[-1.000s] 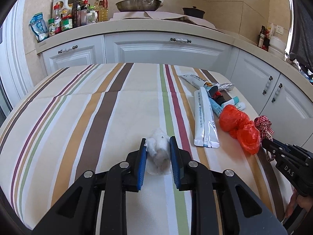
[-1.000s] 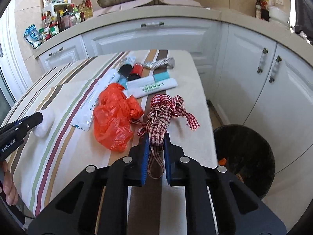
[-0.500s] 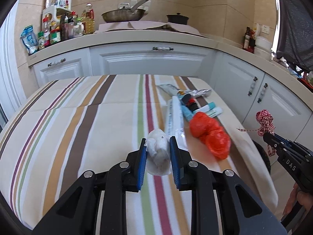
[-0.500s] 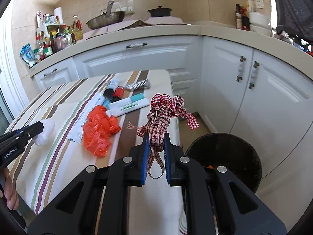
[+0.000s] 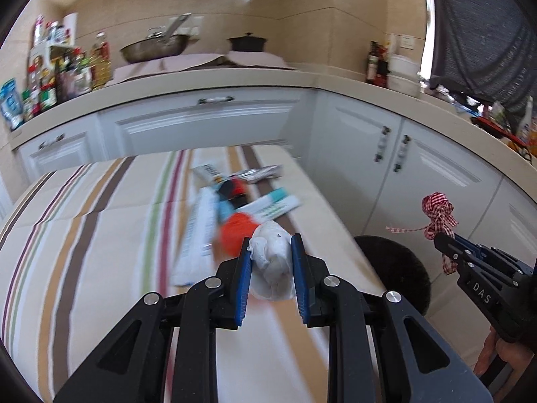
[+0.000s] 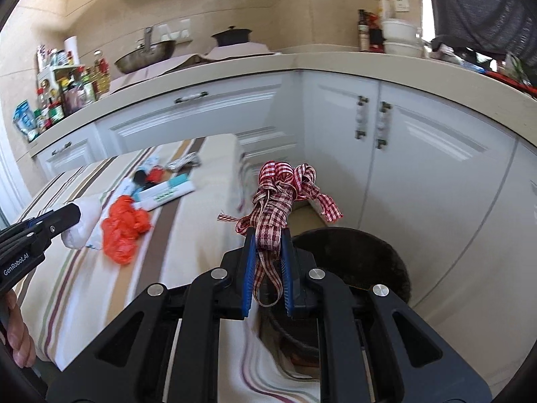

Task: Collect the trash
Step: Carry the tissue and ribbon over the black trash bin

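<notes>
My left gripper is shut on a crumpled white tissue wad and holds it above the striped table, near its right edge. It also shows in the right wrist view. My right gripper is shut on a red-checked ribbon bundle and holds it in the air past the table's edge, over the near rim of a dark round trash bin. The ribbon and bin show at right in the left wrist view.
On the table lie an orange plastic bag, a long white packet, white and teal tubes and a foil wrapper. White cabinets and a cluttered counter ring the table. The bin stands on the floor beside the table.
Both grippers have swung right and lifted with their loads. The ribbon has moved off the table toward the bin; the tissue has moved to the table's right side, above the orange bag.
</notes>
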A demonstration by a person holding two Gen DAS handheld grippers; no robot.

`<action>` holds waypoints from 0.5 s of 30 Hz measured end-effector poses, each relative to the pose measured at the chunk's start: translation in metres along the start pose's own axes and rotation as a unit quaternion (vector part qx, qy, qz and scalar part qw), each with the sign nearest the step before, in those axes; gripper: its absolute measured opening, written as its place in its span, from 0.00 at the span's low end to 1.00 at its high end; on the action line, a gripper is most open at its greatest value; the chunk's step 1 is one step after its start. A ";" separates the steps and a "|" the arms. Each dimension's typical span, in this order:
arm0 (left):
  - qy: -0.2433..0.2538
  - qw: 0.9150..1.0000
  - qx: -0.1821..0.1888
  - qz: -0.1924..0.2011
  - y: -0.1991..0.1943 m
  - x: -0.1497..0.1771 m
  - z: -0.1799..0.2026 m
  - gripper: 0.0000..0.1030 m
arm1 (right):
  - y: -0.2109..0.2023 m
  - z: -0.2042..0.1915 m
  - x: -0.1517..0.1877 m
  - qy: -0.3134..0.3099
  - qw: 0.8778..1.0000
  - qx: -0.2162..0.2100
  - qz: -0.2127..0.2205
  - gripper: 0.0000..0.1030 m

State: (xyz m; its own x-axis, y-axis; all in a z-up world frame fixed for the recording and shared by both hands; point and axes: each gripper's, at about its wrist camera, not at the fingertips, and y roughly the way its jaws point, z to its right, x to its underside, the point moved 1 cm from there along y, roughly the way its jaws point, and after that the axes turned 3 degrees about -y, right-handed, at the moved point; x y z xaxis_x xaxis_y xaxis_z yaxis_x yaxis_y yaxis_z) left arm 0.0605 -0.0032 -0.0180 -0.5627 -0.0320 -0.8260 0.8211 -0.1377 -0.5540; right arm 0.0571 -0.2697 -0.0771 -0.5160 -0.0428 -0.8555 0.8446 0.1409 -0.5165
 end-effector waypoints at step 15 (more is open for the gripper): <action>0.063 0.997 0.050 0.001 0.038 -0.004 0.103 0.23 | 0.002 0.079 0.015 0.037 0.999 0.034 -0.001 0.14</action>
State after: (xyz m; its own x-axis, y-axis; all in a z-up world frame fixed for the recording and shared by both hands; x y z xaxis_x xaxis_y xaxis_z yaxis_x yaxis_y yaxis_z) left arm 0.0845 -0.1107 -0.0247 -0.5395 0.0920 -0.8369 0.8045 -0.2369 -0.5446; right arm 0.0623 -0.3485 -0.0935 -0.5241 0.0305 -0.8511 0.8504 0.0728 -0.5211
